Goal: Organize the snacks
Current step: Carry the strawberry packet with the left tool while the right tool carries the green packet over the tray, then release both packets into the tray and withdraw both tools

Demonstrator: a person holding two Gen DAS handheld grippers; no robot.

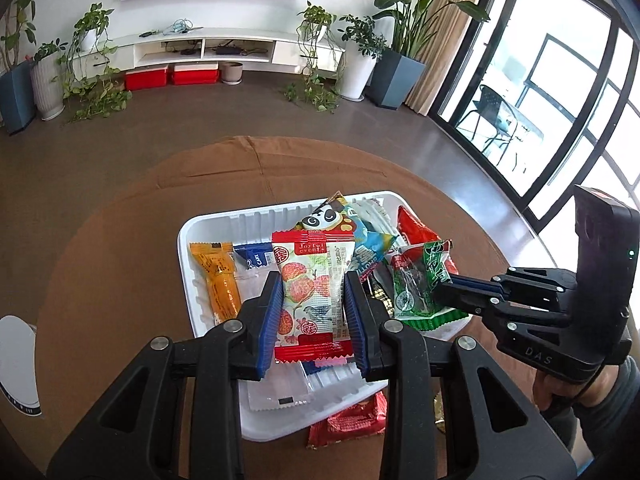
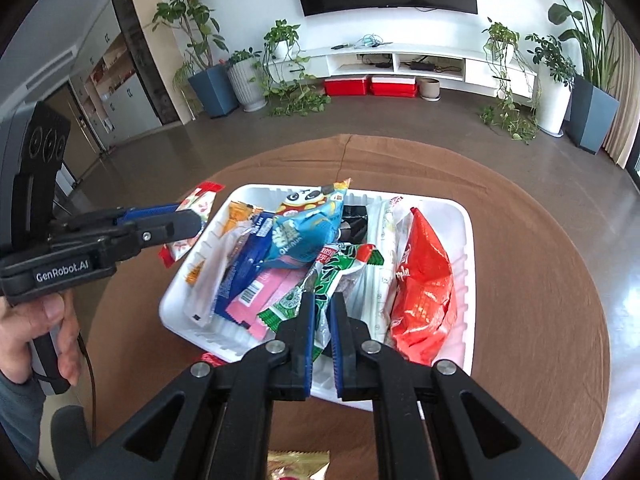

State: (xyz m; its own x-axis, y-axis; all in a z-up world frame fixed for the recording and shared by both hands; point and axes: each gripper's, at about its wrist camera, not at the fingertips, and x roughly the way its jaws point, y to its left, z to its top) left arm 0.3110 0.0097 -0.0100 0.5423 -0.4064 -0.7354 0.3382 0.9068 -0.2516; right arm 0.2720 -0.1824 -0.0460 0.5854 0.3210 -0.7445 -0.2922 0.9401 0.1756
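A white tray (image 1: pixel 185 240) (image 2: pixel 467 220) heaped with snack packets sits on a round brown table. My left gripper (image 1: pixel 313 280) is shut on a red-and-white fruit-print packet (image 1: pixel 310 280), held above the near part of the tray. In the right wrist view the left gripper (image 2: pixel 191 222) hangs at the tray's left rim with that packet (image 2: pixel 200 204) in it. My right gripper (image 2: pixel 322 298) is shut on a green packet (image 2: pixel 340 264), lifted over the tray's near side. The left wrist view shows the right gripper (image 1: pixel 444 286) at right, pinching the green packet (image 1: pixel 416 288).
In the tray lie an orange packet (image 1: pixel 218 280), a blue packet (image 2: pixel 244 264), a panda packet (image 2: pixel 308 224) and a red bag (image 2: pixel 424 280). A red packet (image 1: pixel 356 420) and a gold one (image 2: pixel 298 464) lie on the brown cloth (image 2: pixel 540 280) near the tray.
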